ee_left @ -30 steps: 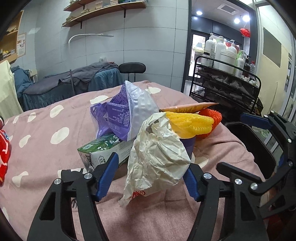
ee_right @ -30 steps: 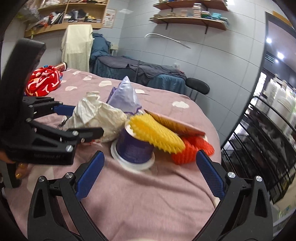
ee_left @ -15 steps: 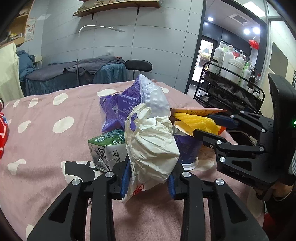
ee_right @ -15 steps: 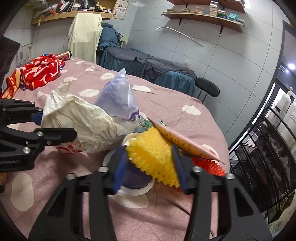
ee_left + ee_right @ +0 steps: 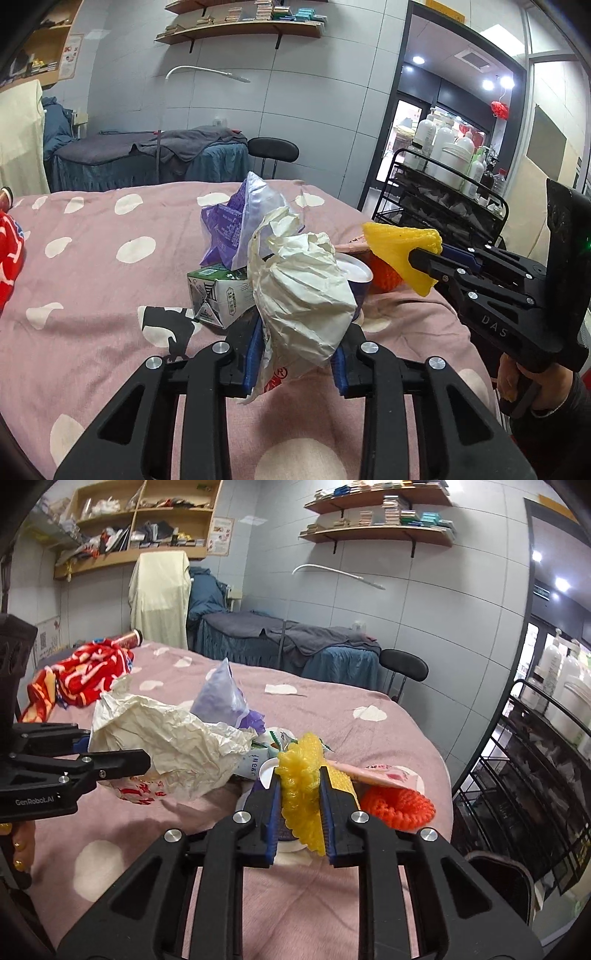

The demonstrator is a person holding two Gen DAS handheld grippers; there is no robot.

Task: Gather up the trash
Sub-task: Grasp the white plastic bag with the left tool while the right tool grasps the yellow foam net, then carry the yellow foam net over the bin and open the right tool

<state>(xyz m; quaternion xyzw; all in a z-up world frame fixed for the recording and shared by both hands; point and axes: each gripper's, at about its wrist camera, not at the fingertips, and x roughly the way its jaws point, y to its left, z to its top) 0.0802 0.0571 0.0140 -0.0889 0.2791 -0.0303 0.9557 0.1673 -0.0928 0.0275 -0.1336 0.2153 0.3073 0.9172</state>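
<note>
Where the pink spotted bed cover (image 5: 92, 280) fills most of both views, its near edge is cut off by the gripper bodies, and its far corners run out of frame. A red patterned cloth (image 5: 81, 675) lies at the far left, only a sliver of it showing in the left wrist view. At the right stands a black wire cart (image 5: 443, 199) w/ white bottles; its lower shelves are too dark to read.

Trash sits bunched mid-bed. Biggest piece is the crumpled cream paper bag (image 5: 303, 295), pinched btwn the blue pads of the left gripper (image 5: 297, 360), raised off the cover; its red print is partly hidden by the pads and can't be read. Behind it a purple plastic bag (image 5: 240, 225) stands tilted, lower part blocked. A green-topped carton (image 5: 218, 295) lies beside it, right end covered by the paper bag. A purple cup (image 5: 356, 277) shows only its pale rim.

The right gripper (image 5: 299, 808) has its jaws closing, clamped on the yellow foam net (image 5: 301, 790), lifted clear of the cup. An orange foam net (image 5: 399, 806) lies just right of it, on the cover; a flat pink wrapper (image 5: 376, 775) pokes out behind, mostly hidden.
</note>
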